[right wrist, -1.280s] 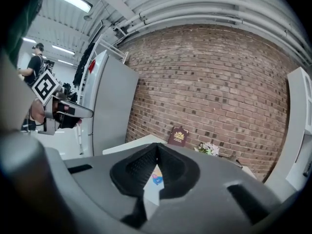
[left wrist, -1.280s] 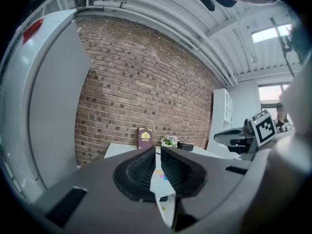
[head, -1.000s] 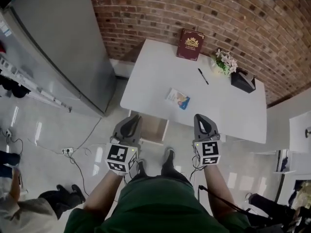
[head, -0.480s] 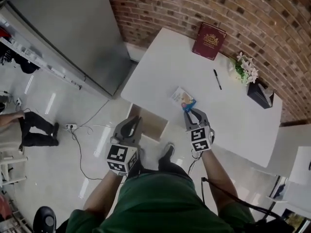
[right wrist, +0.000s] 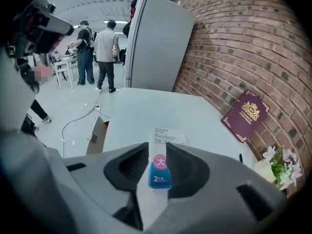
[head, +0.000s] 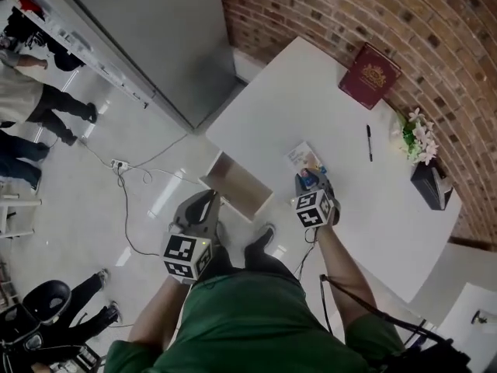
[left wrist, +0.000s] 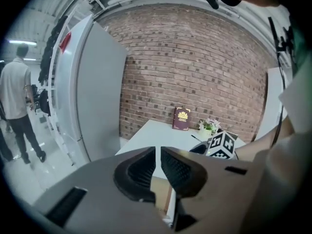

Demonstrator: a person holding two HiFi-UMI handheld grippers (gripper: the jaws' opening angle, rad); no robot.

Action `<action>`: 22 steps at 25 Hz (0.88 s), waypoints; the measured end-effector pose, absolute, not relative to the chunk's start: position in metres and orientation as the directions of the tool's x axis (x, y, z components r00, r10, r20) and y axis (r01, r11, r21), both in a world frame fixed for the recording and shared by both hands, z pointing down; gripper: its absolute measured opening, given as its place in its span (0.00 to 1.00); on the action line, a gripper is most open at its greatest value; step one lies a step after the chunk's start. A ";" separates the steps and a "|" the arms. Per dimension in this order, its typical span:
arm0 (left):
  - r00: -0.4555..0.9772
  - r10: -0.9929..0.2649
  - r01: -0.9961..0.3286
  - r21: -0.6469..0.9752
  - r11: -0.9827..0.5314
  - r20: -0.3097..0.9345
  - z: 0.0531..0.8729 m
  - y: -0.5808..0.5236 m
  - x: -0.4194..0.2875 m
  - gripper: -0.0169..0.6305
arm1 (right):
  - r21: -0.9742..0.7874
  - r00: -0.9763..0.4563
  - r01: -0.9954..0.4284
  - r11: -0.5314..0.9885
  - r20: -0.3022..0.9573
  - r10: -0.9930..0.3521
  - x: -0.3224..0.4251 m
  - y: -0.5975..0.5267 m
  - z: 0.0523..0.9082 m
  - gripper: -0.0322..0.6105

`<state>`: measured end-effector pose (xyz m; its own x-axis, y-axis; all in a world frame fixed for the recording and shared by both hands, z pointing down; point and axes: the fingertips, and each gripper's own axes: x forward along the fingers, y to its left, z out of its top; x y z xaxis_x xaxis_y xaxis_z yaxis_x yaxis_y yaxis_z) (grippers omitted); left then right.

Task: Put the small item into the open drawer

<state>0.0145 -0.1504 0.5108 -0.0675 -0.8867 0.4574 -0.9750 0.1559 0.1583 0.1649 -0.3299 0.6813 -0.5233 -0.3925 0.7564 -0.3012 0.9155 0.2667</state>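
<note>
In the head view the right gripper (head: pixel 311 180) covers the near end of the small flat cardboard bandage box (head: pixel 304 155). The box's print reads clearly only in the right gripper view. The open wooden drawer (head: pixel 235 191), at the edge of the white surface (head: pixel 287 92), shows a bare brown bottom. The box is white with a pink disc and a blue end. It lies flat on the surface between the right gripper's jaws, which have just been opening and stand released. The left gripper (head: pixel 203 206) is closed to a narrow slit, empty, near the drawer.

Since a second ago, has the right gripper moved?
Yes. The right gripper went from off the near edge of the table forward to the bandage box; its jaws have just been opening, the box between them.
</note>
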 end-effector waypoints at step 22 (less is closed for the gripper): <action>-0.054 -0.862 -0.937 0.273 0.218 0.504 0.544 -0.106 0.013 0.07 | 0.325 -0.383 -0.234 0.916 0.836 -0.394 0.166 -0.332 0.727 0.18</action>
